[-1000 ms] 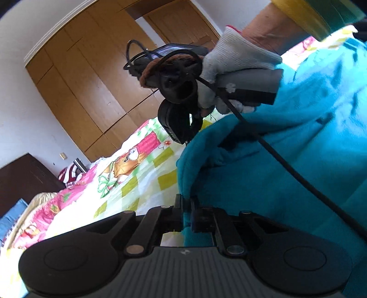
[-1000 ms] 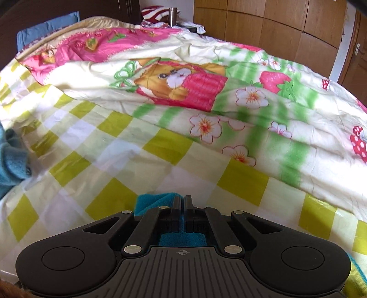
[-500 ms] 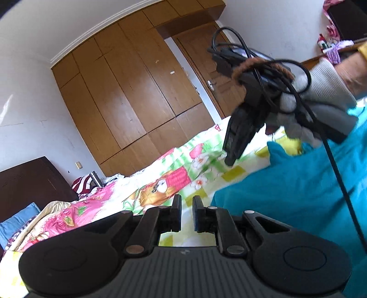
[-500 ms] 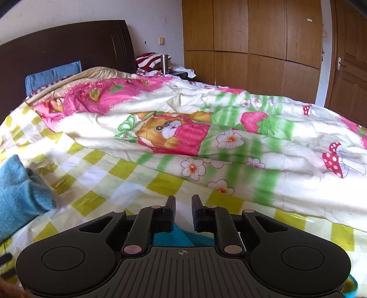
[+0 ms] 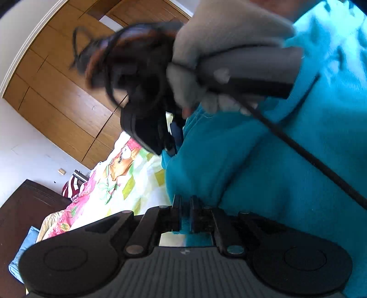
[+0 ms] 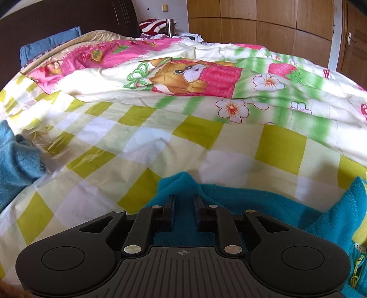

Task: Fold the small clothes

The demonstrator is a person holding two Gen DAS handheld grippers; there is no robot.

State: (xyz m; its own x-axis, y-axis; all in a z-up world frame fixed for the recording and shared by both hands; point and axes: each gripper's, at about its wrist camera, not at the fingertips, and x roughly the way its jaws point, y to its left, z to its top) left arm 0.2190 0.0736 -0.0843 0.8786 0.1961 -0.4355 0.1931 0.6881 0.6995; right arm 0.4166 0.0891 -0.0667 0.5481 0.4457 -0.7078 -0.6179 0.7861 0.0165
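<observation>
A teal fleece garment [image 5: 263, 183] fills the right of the left wrist view. My left gripper [image 5: 186, 202] has a fold of its edge between the fingers, and the jaws are closing on it. Above, a gloved hand [image 5: 220, 34] holds my right gripper [image 5: 172, 139], blurred, at the garment's far edge. In the right wrist view the same teal garment [image 6: 183, 188] lies on the checked sheet [image 6: 137, 137]. My right gripper [image 6: 184, 201] hovers over it with jaws parted and still opening; the fleece lies under the gap, not pinched.
A duller blue cloth [image 6: 16, 158] lies at the left on the sheet. A cartoon-print quilt [image 6: 183, 75] is bunched across the bed behind. Further back are a dark headboard [image 6: 68, 13], a blue pillow [image 6: 45, 45] and a wooden wardrobe [image 6: 275, 23]. A black cable [image 5: 298, 149] crosses the garment.
Both grippers were shut on the teal fleece, then let go and lifted. Now the left is back on the garment's edge; the right stays parted, lower over the fleece.
</observation>
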